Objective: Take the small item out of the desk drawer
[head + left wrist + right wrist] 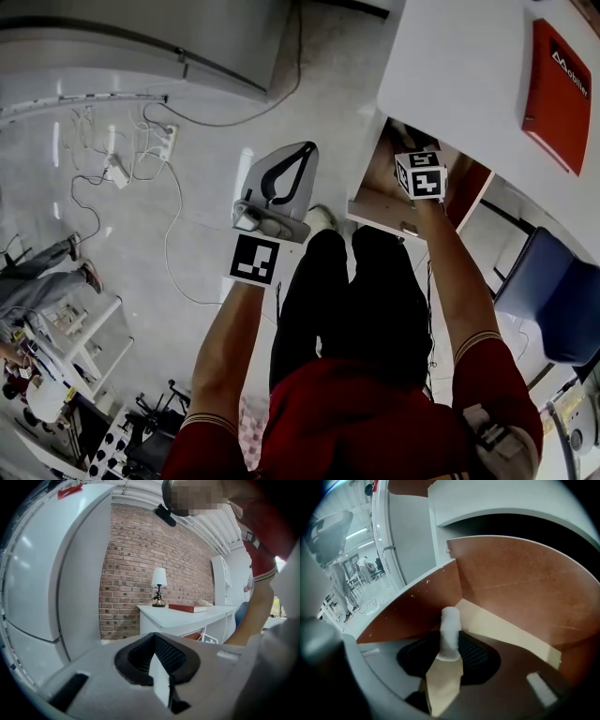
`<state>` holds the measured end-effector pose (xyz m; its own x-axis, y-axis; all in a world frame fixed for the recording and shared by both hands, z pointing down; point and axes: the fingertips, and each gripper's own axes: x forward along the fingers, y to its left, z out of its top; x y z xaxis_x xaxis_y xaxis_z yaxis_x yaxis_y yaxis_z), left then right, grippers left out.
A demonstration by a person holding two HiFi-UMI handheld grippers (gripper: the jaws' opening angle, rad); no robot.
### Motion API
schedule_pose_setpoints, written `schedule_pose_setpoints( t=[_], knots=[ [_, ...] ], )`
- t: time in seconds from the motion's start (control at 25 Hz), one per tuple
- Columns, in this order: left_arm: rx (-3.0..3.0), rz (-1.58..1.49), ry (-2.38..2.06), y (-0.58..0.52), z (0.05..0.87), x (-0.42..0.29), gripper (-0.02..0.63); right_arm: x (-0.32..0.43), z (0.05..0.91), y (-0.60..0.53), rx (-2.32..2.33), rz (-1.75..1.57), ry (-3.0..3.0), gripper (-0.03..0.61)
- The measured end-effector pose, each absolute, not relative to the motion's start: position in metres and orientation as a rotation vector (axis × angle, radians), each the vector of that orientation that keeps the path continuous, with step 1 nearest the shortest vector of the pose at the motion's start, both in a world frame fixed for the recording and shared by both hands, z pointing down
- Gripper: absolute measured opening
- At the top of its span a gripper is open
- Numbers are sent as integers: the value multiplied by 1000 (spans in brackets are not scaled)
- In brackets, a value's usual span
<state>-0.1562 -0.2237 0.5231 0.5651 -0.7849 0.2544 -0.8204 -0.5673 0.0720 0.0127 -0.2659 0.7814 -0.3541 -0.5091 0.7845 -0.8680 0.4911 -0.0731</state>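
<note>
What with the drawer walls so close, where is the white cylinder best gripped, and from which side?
Probably the near end, pads on its rounded sides, from the drawer's open top: the cylinder is slim and lies along the right gripper's jaws.

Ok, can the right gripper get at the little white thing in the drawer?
Probably yes. The drawer stands open, the right gripper is inside it, and the little white thing sits between its jaws, seemingly gripped. Nothing blocks it.
</note>
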Motion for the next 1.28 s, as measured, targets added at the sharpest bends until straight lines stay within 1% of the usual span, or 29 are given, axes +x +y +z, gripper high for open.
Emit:
schedule_pose_setpoints(
  t=[0.2, 0.6, 0.92, 1.28],
  knots=[
    [2619, 264, -1350, -218, 514, -154, 3, 13, 757, -257, 1104, 629, -2031, 140],
    [2615, 213, -1320, -195, 489, -142, 3, 13, 681, -222, 1018, 564, -2101, 138],
    [2632, 189, -1302, -179, 455, -128, 3, 0, 590, -190, 1039, 545, -2257, 138],
    [2653, 120, -1333, -156, 394, -116, 3, -9, 470, -167, 1111, 506, -2483, 138]
  ],
)
